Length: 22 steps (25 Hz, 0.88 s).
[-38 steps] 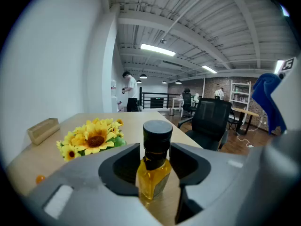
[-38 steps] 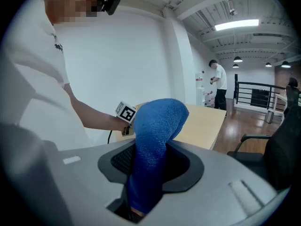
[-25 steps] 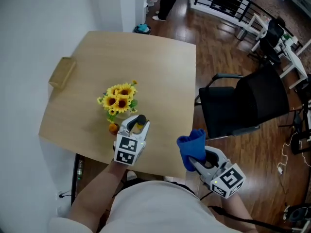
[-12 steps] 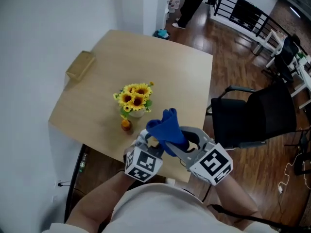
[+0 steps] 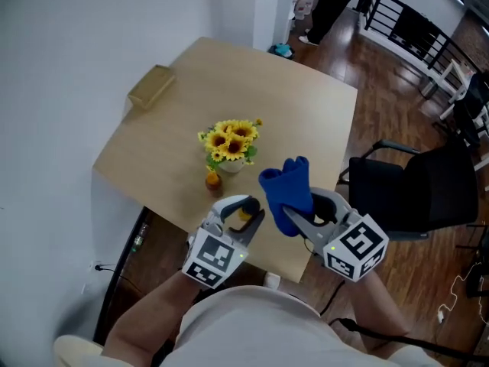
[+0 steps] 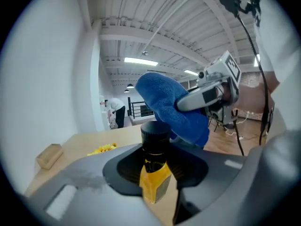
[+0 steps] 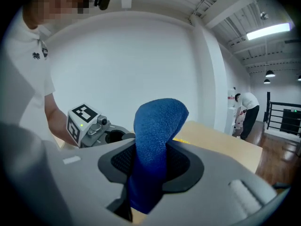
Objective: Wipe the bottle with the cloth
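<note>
The small yellow bottle (image 6: 154, 147) with the black cap is clamped tight in the left gripper (image 5: 243, 212), held up over the table's (image 5: 306, 105) near edge. Right beside it, the blue cloth (image 5: 287, 189) sticks up out of the right gripper's (image 5: 306, 219) closed jaws. Sunflowers (image 5: 231, 140) stand just beyond the bottle, with plenty of bare tabletop farther out and a chair (image 5: 416, 186) off right.

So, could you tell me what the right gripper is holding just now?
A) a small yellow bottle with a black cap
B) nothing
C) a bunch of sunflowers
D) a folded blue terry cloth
D: the right gripper is shut on the folded blue terry cloth; the left gripper holds the black-capped yellow bottle.
</note>
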{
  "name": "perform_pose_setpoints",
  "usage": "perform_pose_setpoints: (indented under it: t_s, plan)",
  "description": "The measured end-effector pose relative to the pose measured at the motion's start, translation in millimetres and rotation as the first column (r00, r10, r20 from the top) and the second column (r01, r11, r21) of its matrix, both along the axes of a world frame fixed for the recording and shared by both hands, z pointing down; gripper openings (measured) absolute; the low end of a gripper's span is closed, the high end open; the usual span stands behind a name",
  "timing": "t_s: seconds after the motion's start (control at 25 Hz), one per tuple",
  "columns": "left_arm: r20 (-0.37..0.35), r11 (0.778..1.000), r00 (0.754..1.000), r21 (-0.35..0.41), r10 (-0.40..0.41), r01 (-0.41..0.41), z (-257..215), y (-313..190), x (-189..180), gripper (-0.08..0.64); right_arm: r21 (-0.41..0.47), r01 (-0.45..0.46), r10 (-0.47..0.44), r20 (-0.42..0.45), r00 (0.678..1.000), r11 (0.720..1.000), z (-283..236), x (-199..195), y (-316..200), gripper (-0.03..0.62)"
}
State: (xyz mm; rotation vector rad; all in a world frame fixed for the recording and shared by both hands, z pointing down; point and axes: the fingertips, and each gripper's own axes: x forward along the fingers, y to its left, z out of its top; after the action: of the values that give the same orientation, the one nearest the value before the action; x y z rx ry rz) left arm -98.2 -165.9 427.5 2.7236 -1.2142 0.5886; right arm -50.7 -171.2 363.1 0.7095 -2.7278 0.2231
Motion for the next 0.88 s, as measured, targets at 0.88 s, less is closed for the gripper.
perform_pose_setpoints:
  t_s: [0.88]
  plan:
    - [-0.234,0.997,0.970,-0.049,-0.068,0.058,-101.3,12.7,26.2,0.150,-0.201,-0.050,0.062,0.053,0.997,0.978,124.1,68.6,17.2,0.147]
